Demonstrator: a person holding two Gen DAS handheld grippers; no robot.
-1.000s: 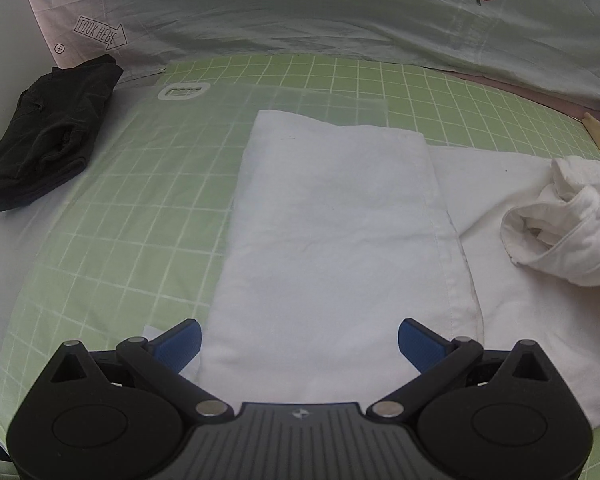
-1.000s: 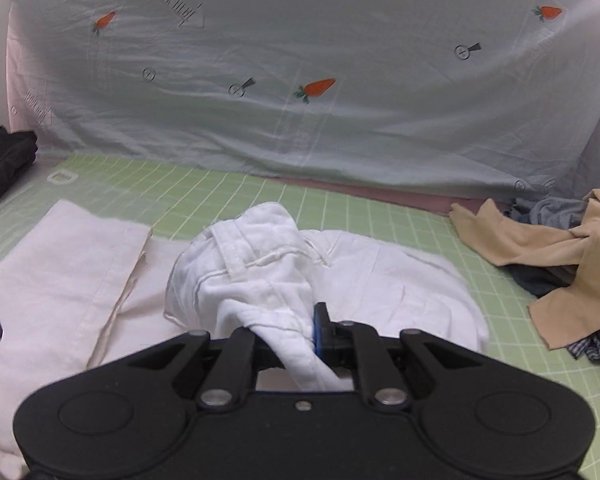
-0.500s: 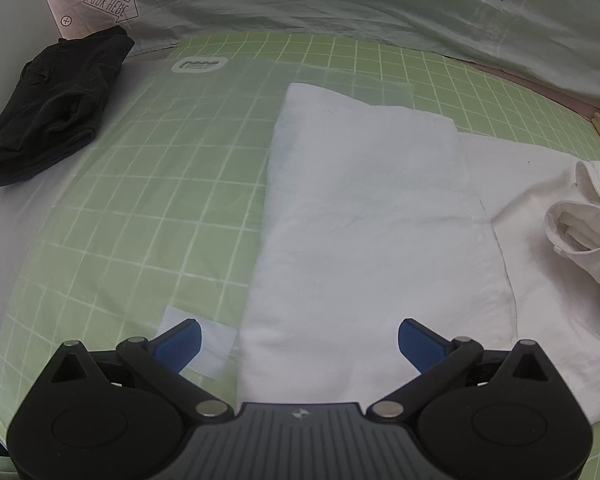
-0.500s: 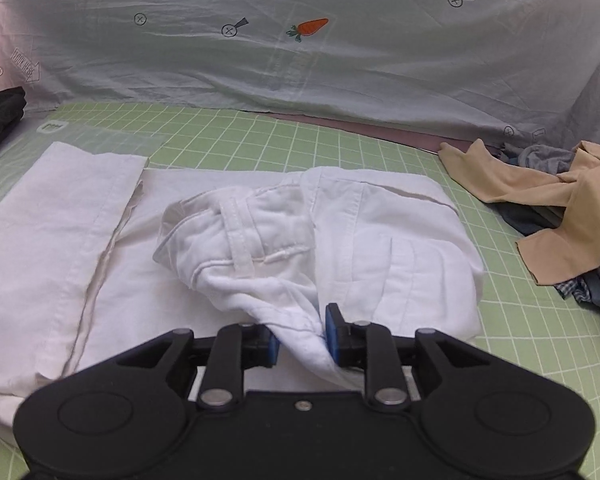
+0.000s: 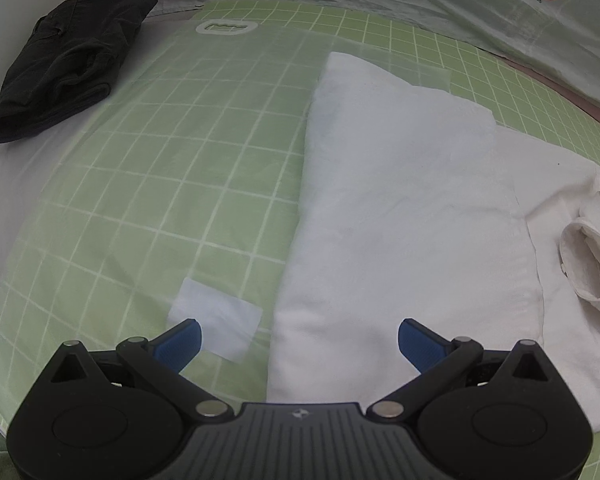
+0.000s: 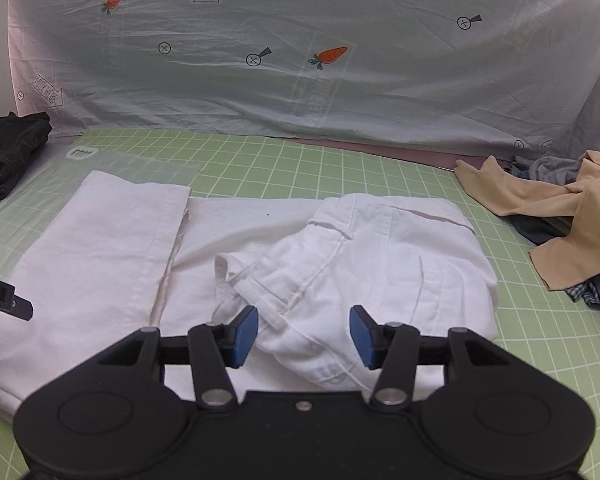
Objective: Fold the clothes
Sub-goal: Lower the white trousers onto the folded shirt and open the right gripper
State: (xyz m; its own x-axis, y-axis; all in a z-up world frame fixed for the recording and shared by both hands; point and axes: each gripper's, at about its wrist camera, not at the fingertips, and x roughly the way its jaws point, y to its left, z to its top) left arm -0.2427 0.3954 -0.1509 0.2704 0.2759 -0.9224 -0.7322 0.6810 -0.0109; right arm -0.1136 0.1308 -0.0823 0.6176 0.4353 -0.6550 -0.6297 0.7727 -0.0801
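White trousers (image 6: 380, 248) lie flat on the green grid mat (image 6: 280, 168). Their leg end (image 5: 400, 200) is folded over on the left, and the waist part (image 6: 300, 276) lies bunched on top in the middle. My right gripper (image 6: 303, 334) hovers at the near edge of that bunched waist. Its jaws are opening, with cloth lying between the blue pads and neither pad pressing on it. My left gripper (image 5: 298, 340) stands wide open above the near left corner of the folded leg, holding nothing.
A folded black garment (image 5: 64, 60) sits at the far left of the mat. A pile of tan and blue-grey clothes (image 6: 560, 216) lies at the right. A carrot-print sheet (image 6: 300, 80) hangs as a wall along the back. A clear tape patch (image 5: 216, 320) is stuck near the left gripper.
The right gripper was shut on the lifted waist cloth; it has let go, its jaws have widened and the cloth has dropped flat. The left gripper has shifted left and lower over the folded leg.
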